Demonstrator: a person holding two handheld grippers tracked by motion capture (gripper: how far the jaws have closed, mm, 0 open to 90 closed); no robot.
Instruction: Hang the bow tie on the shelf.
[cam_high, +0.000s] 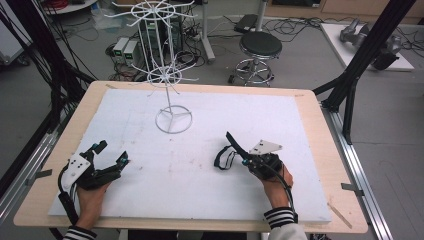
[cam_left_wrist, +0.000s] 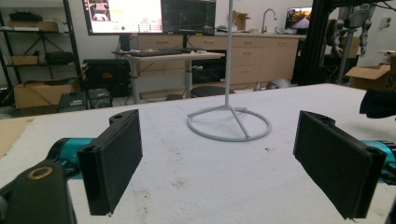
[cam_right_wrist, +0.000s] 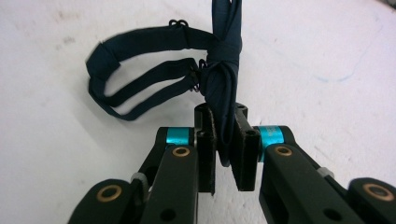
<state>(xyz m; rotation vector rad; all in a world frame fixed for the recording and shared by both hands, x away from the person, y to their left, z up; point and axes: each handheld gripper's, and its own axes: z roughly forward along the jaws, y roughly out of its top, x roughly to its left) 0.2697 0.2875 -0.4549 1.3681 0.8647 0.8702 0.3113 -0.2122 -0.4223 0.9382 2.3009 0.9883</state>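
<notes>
Right gripper (cam_right_wrist: 224, 140) has its two black jaws closed tight on one end of a dark navy fabric bow tie (cam_right_wrist: 219, 70); the tie's knot sits just beyond the jaw tips and its thin adjustable neck strap (cam_right_wrist: 135, 88) loops out sideways, lying on the white foam board (cam_high: 210, 165). In the high view the bow tie (cam_high: 231, 150) sits on the board, nearer the person than the white wire display stand (cam_high: 167, 70) and off to its right, well apart from it. Left gripper (cam_high: 107, 157) rests on the board to the near left of the stand, jaws spread wide, holding nothing; its own view looks straight at the stand's ring base (cam_left_wrist: 229, 123). Judgement: the pick-up looks done, the tie secured at one end. The stand's hooked arms carry nothing, so carrying the tie across and hanging it there appears to be what is left. The left gripper has no part in it yet.
</notes>
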